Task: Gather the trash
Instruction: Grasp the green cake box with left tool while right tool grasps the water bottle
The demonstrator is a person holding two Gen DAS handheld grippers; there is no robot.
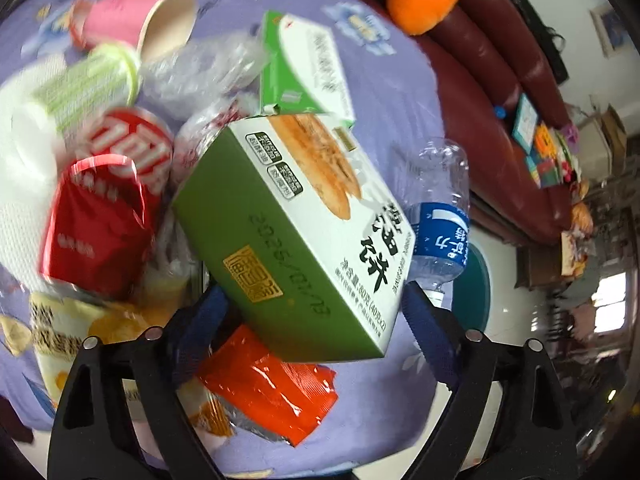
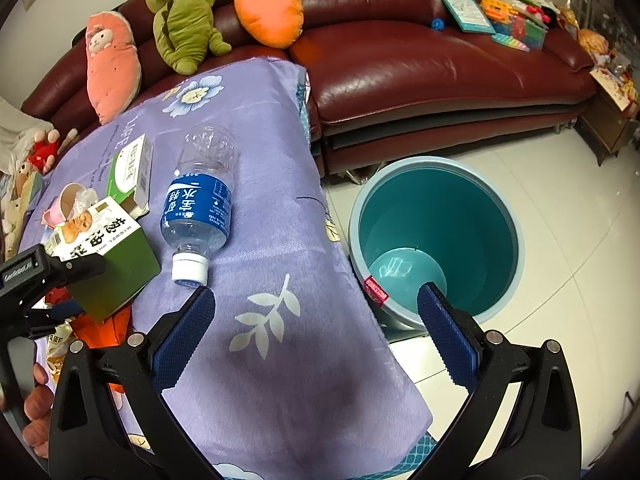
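Note:
My left gripper [image 1: 312, 296] is shut on a green and white biscuit box [image 1: 296, 232], held tilted above the purple-covered table [image 2: 280, 240]; the box also shows in the right wrist view [image 2: 108, 256]. My right gripper [image 2: 316, 312] is open and empty above the table's near right edge. A clear water bottle with a blue label [image 2: 200, 204] lies on the cloth just beyond it, cap toward me. A teal trash bin [image 2: 436, 236] stands on the floor to the right of the table, open.
Piled on the table are a second green box [image 1: 304, 64], a pink paper cup [image 1: 140, 20], a red wrapper [image 1: 92, 216], an orange packet [image 1: 272, 388], clear plastic and white tissue. A dark red sofa [image 2: 420, 64] with plush toys is behind.

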